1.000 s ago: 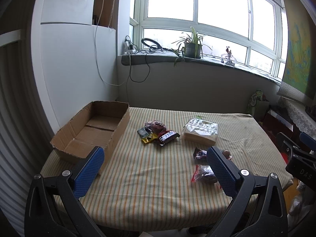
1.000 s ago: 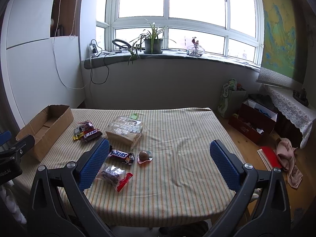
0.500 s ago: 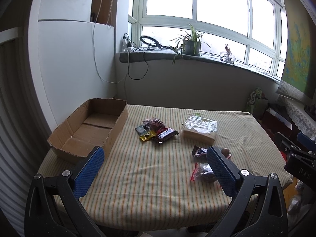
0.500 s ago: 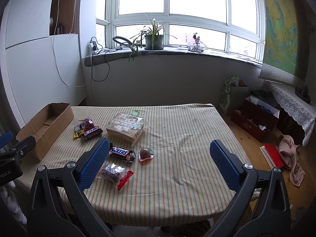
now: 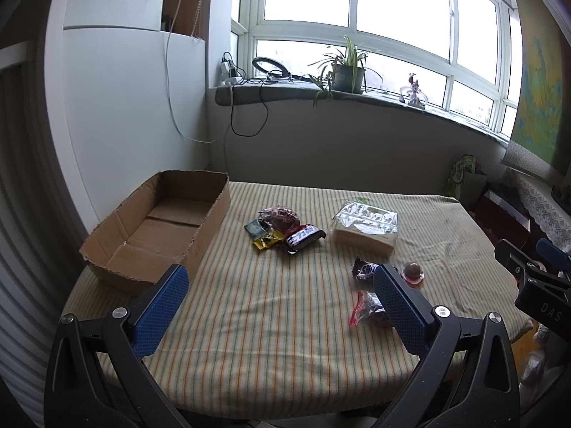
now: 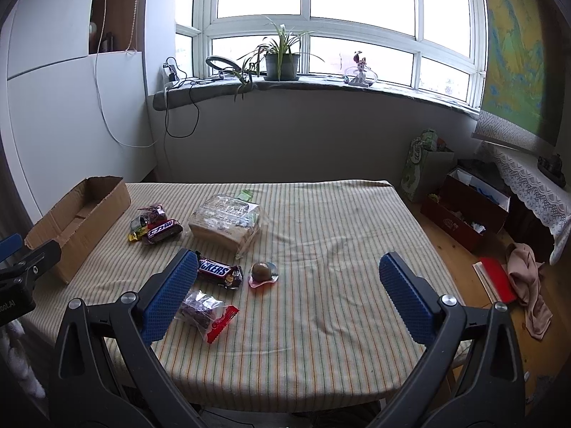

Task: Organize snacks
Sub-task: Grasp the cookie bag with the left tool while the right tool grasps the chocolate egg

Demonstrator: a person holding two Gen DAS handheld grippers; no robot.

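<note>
An empty cardboard box (image 5: 157, 228) (image 6: 76, 221) lies at the table's left side. Right of it sits a pile of small snack packets (image 5: 282, 232) (image 6: 155, 226), then a clear bag of bread (image 5: 365, 228) (image 6: 225, 223). Nearer lie a Snickers bar (image 6: 217, 271) (image 5: 364, 270), a round sweet in a clear wrapper (image 6: 263, 273) (image 5: 413, 273) and a clear red-edged packet (image 6: 207, 314) (image 5: 369, 308). My left gripper (image 5: 282, 312) is open above the table's near edge, holding nothing. My right gripper (image 6: 289, 297) is open too, its left finger beside the Snickers bar.
A striped cloth covers the table (image 6: 321, 242). A windowsill with a potted plant (image 6: 280, 60) and cables runs behind. Boxes (image 6: 464, 210), a red item and a cloth (image 6: 528, 278) lie on the wooden floor at the right. A white wall panel (image 5: 125, 125) stands left.
Both views have tilted down slightly and drawn a little closer to the table, so the snacks and box sit higher in frame. Both grippers stay open. Nothing on the table has moved.
</note>
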